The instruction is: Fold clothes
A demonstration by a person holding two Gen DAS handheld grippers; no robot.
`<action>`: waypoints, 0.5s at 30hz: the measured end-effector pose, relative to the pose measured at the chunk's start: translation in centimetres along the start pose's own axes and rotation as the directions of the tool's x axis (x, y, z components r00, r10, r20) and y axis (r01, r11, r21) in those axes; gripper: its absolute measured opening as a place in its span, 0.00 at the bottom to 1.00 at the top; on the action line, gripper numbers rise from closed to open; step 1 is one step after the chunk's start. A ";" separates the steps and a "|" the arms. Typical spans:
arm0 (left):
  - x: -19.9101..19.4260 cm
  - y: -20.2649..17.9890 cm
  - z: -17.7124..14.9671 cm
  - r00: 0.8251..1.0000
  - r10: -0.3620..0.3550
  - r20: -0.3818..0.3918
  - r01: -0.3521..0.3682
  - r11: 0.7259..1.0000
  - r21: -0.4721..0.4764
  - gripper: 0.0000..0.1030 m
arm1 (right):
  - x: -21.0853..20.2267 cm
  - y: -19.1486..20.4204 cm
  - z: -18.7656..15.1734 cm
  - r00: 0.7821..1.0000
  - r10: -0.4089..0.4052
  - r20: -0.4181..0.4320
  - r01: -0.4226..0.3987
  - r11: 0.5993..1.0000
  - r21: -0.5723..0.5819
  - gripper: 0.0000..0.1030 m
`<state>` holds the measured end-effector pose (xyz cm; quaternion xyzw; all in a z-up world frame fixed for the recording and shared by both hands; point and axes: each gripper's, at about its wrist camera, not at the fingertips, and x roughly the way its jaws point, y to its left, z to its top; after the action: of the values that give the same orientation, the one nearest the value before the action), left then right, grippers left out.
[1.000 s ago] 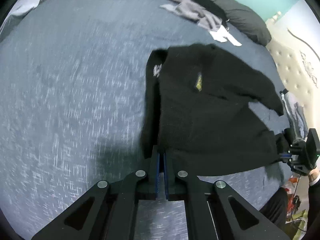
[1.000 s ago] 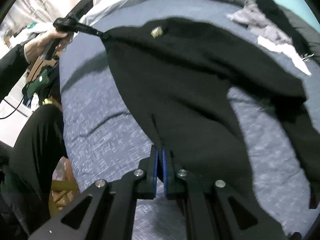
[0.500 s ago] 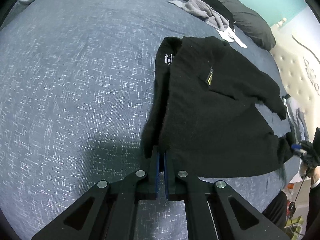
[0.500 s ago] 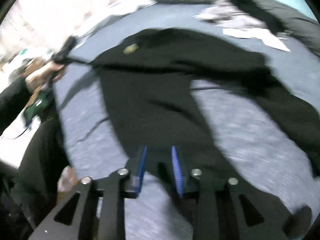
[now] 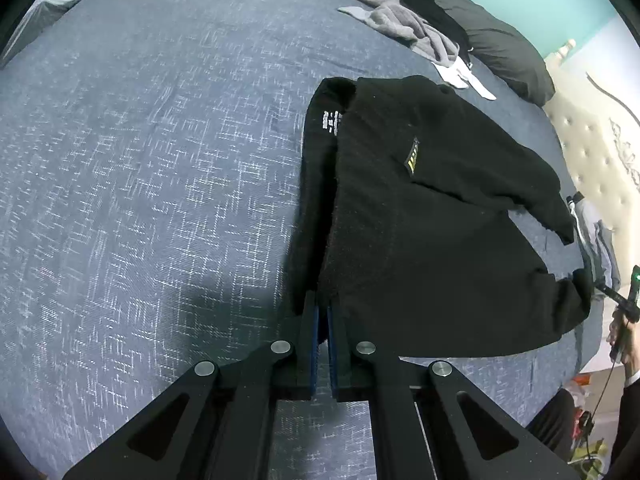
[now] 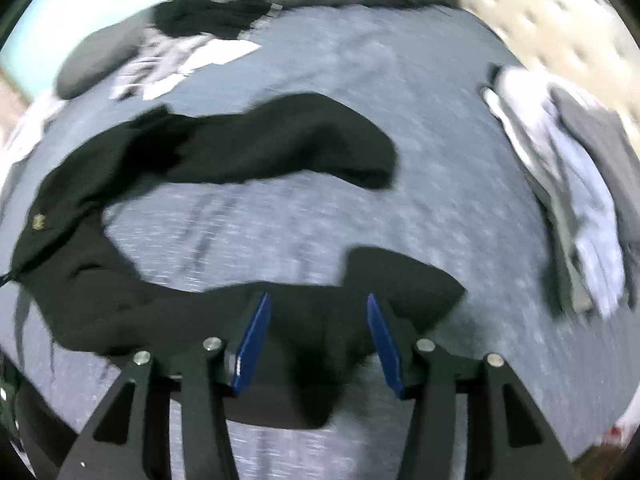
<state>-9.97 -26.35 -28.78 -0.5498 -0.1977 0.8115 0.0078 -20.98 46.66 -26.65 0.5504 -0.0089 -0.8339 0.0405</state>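
My left tongs [image 5: 322, 320] pinch the hem of the black sweater [image 5: 432, 216] on the bed [image 5: 140, 160]; my right tongs [image 6: 316, 320] are spread above it. Pulling one-sided could bunch it.

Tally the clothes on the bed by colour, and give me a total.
Black: 2, the black sweater pinched by the left gripper and a black garment in the far pile.
Grey: 1, grey garment.
White: 1, white piece.
Pale blue-grey: 1, folded stack; item count inside unclear.
Total: 5
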 end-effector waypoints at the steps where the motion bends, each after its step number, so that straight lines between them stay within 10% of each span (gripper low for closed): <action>1: 0.1 0.0 0.0 1.000 0.002 -0.002 -0.002 1.000 -0.002 0.03 | 0.3 -0.3 -0.2 1.000 -0.001 -0.006 0.001 1.000 0.011 0.50; 5: 0.3 -0.1 -0.2 1.000 0.012 -0.009 -0.012 1.000 -0.009 0.04 | 1.9 -0.3 -1.0 0.998 -0.059 -0.034 0.059 0.998 0.002 0.50; 9: 0.5 -0.2 -0.3 1.000 0.020 -0.015 -0.020 1.000 -0.012 0.04 | 2.7 -1.4 -1.5 0.999 -0.038 -0.030 0.039 0.999 0.023 0.14; 15: 0.4 -0.3 -0.3 1.000 0.025 -0.017 -0.025 1.000 -0.013 0.04 | -1.3 -4.1 -2.1 0.993 0.017 0.118 -0.029 0.994 0.101 0.06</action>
<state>-9.88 -25.93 -29.13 -0.5591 -0.1960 0.8056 -0.0043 -18.80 50.87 -26.49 0.5016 -0.0606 -0.8627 0.0211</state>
